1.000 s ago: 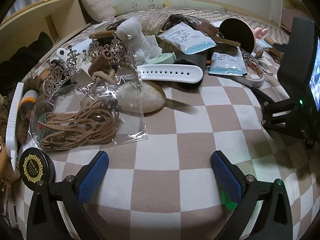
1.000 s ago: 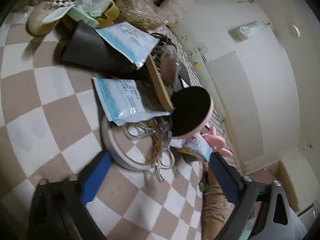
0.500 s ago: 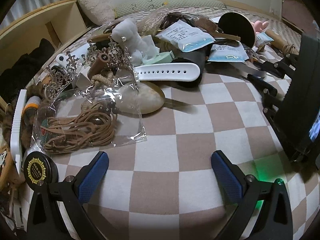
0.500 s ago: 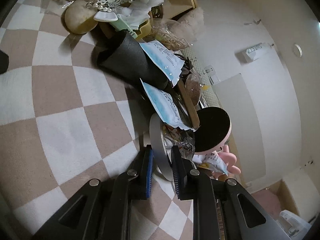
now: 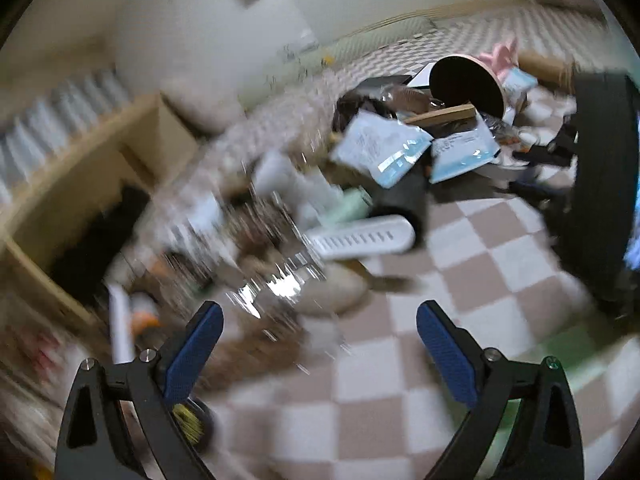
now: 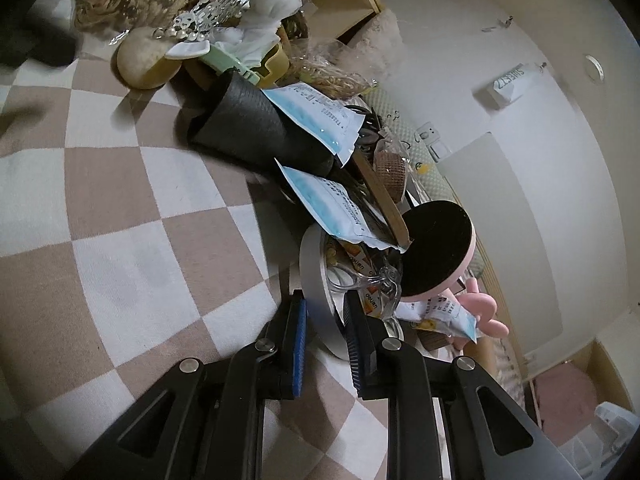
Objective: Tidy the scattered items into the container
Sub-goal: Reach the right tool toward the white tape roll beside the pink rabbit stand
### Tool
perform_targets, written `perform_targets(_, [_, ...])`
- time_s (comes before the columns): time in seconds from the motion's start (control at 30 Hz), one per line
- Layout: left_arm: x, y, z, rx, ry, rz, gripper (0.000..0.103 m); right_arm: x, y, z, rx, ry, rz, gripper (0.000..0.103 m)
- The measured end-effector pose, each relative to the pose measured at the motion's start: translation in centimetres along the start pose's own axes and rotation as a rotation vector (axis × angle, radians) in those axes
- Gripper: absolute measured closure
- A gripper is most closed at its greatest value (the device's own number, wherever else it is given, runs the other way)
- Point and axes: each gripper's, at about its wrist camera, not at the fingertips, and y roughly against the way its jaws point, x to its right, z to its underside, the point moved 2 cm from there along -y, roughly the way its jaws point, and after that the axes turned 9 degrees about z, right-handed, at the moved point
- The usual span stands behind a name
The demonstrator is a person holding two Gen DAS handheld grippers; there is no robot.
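Observation:
In the right wrist view my right gripper is shut on the rim of a white ring that stands on edge at the near end of the clutter pile. Clear plastic loops and small packets lie inside the ring. Behind it lean two blue-and-white mask packets, a black disc with a pink rim and a black roll. The left wrist view is blurred by motion. My left gripper hangs open over the checked cloth, with nothing between its fingers. A white strap lies ahead of it.
A tiara, a beige shell-like piece and bagged cords lie at the far end of the pile. A pink toy lies past the disc. Wooden shelving stands at the left. The right hand's tool fills the left view's right edge.
My right gripper's jaws closed from wide apart onto the white ring's rim and keep hold of it. The left gripper rolled and lifted, so its view swung and blurred; its jaws stayed open.

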Motion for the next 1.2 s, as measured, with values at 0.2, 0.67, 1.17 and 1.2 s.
perform_targets(0.2, [1.3,-1.8,-0.9,0.058,-0.24,-0.011,0.01,-0.1,0.4,0.1,0.002,-0.012,-0.006,0.08])
perform_targets(0.67, [-1.4,-2.4,-2.5,0.171,-0.097,0.116,0.086,0.4,0.7,0.6,0.016,-0.01,-0.018,0.08])
perform_targets(1.17, [-4.4,-0.6,-0.6,0.123,0.234,0.281,0.1,0.6,0.9,0.8,0.02,0.001,0.0,0.08])
perform_targets(1.2, [-4.6,-0.3,-0.3,0.122,0.258,0.287,0.1,0.6,1.1,0.8,0.021,0.004,0.005,0.081])
